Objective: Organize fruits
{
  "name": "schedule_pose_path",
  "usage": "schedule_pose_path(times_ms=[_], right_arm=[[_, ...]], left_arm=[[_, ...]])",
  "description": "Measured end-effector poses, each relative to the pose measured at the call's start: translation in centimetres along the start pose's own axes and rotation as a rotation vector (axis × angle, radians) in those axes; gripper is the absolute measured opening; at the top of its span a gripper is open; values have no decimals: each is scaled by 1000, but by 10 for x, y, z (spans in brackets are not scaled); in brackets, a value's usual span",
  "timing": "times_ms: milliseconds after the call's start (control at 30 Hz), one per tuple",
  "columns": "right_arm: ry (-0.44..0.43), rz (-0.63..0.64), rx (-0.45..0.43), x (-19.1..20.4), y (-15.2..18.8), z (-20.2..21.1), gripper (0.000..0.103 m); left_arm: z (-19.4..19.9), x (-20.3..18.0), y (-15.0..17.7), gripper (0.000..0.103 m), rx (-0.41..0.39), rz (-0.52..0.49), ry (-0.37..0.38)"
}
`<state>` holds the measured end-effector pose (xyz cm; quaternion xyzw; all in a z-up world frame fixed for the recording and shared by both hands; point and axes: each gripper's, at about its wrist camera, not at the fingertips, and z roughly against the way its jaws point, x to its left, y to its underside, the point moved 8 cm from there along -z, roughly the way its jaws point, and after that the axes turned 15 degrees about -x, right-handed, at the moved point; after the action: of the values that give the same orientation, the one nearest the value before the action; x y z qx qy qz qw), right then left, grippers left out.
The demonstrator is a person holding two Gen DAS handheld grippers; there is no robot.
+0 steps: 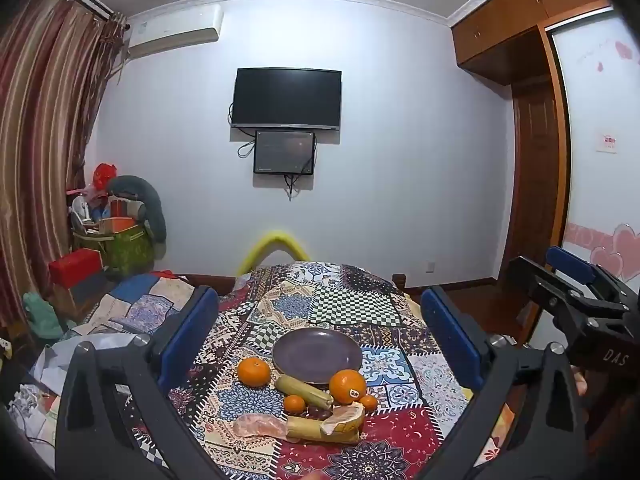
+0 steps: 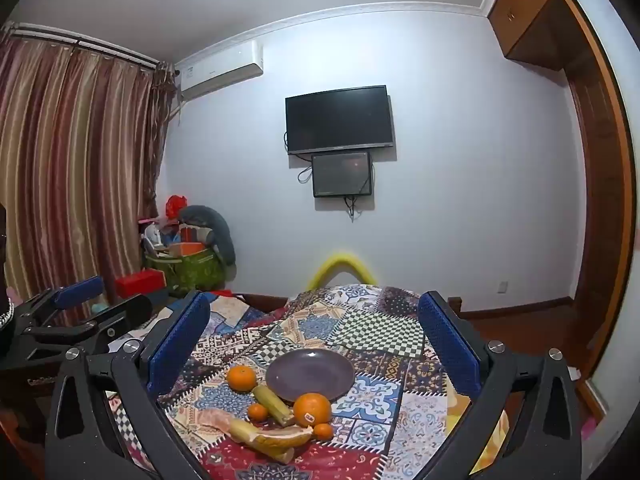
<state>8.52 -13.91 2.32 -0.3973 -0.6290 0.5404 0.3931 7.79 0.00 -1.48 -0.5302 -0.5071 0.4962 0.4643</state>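
Both grippers hang in the air above the near end of the patchwork cloth [image 1: 348, 312], aimed forward and slightly down at the purple plate [image 1: 317, 354]. The left gripper [image 1: 320, 330] has its blue pads spread wide with nothing between them. The right gripper [image 2: 314, 338] is the same: jaws wide apart, grasping nothing. In the left view the right gripper sits just off to the right of the plate at about the same height, and white letters reading "DAS" show on its black body.

The plate is bare, and the fruit lies in a cluster on the cloth just in front of it. A mandarin [image 1: 254, 371] sits at the plate's left rim. A big orange [image 1: 347, 386] touches the plate's front rim and carries a small sticker, too small to read. A banana [image 1: 303, 391] lies tilted against the front rim between them. Nearer than those are two small tangerines [image 1: 294, 404], a second banana [image 1: 320, 430] and two pink grapefruit wedges [image 1: 260, 426], one resting on that banana.

On the far wall beyond the plate hangs a dark television [image 1: 287, 98]; its brand is unreadable.
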Motion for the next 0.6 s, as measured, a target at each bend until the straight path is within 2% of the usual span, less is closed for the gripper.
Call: schedule_pose_path(times_ms=[167, 367, 600], right_arm=[[5, 5, -3, -1, 0, 0, 103], [11, -5, -9, 0, -7, 4, 103], [15, -21, -12, -4, 0, 2, 103]], left_arm=[[0, -1, 1, 103, 13, 1, 16], [3, -1, 0, 103, 5, -1, 4], [3, 3, -3, 103, 0, -1, -2]])
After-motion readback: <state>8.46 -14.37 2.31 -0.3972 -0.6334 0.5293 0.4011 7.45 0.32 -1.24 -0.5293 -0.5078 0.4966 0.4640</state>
